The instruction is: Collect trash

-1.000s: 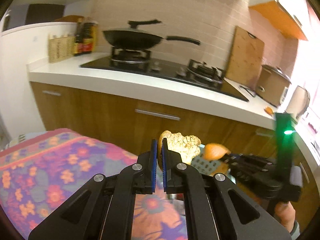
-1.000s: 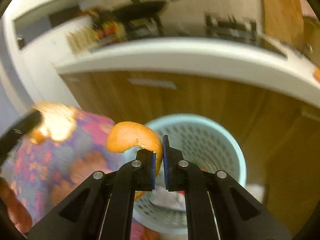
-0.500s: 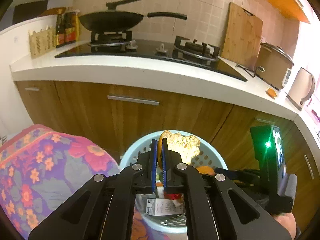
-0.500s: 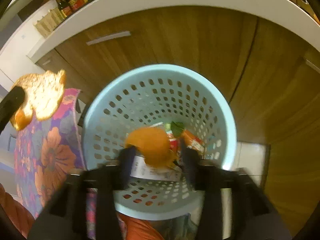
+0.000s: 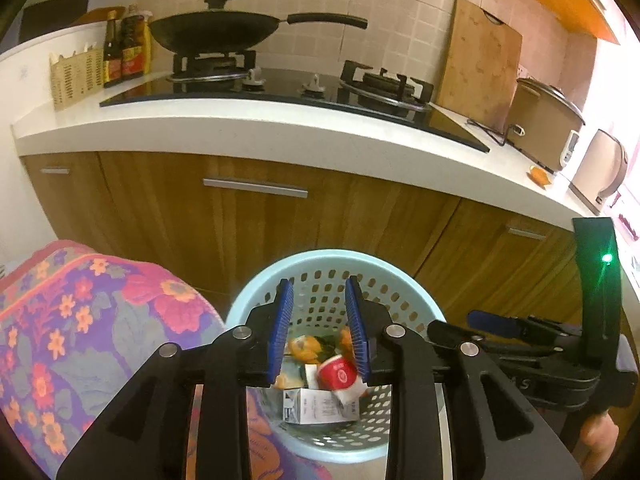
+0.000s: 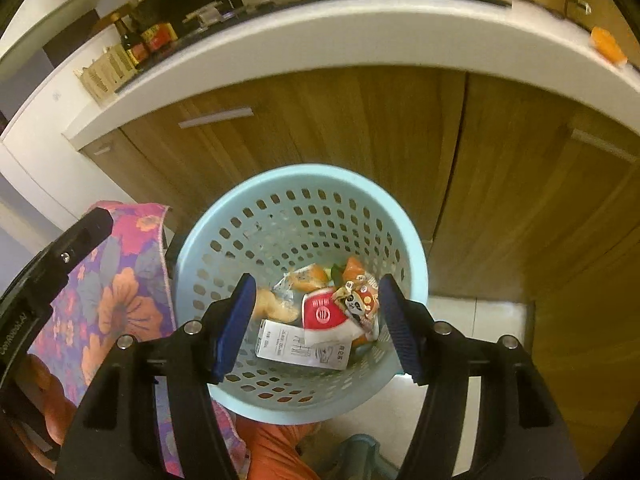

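A light blue perforated basket (image 5: 264, 286) stands on the floor against the wooden cabinets; it also shows in the right wrist view (image 6: 224, 212). Inside lie orange peels (image 6: 306, 276), a red cup (image 6: 322, 312), a white carton (image 6: 298, 346) and a crumpled wrapper (image 6: 358, 300). My left gripper (image 5: 318, 292) is open and empty above the basket's near rim. My right gripper (image 6: 316, 288) is open and empty right over the basket. The right gripper's body (image 5: 532, 344) shows at the right of the left wrist view.
A table with a floral cloth (image 5: 72, 320) sits left of the basket. Behind is a white counter (image 5: 280, 132) with a stove and wok (image 5: 224, 34). An orange scrap (image 5: 539, 176) lies on the counter at right, near a rice cooker (image 5: 544, 124).
Both grippers moved from the table to above the basket and opened. The right dropped its orange peel first, then the left dropped its peel; both peels now lie in the basket.
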The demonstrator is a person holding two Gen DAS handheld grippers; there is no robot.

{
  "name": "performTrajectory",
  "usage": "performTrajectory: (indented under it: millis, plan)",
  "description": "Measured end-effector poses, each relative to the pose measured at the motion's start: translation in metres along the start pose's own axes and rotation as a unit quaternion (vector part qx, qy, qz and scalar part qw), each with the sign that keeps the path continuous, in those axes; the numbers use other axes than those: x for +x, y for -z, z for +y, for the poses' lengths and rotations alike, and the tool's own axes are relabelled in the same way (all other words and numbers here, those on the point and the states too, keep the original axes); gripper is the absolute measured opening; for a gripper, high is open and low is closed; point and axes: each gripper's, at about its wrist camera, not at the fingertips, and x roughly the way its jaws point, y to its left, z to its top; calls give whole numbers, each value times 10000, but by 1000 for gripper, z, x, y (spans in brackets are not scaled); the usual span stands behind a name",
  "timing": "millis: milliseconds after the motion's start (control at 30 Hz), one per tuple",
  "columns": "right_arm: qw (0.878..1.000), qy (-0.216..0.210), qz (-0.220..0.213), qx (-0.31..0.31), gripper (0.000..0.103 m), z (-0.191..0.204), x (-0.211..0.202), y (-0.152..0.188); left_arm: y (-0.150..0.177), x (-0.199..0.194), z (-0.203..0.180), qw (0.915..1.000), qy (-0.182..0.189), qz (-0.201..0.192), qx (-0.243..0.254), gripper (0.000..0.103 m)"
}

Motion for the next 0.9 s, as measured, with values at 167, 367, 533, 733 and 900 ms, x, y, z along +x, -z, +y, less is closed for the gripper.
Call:
performTrajectory:
  millis: [167,367,533,733,900]
  plan:
    - [9995,-57,-288,-128,60,18,-30,2,-5,-33,6,9996,118,-252,-52,40]
    - [9957,-162,-835,-374,62,50,-71,9,-1,-95,13,9950,-92,-987,-113,67]
    - [9920,-240,-1149,-454,62,69,-96,21,9,-136,27,9825,-940,-1551,-428,79]
    - [9870,-186,-1518,-495,70,93,-105,42,37,-138,38,9703,-1722,-1691,-167,85]
    - [9839,111,-1647,-683,70,114,-101,54,61,-122,64,9673,-1931,-1593,-413,85]
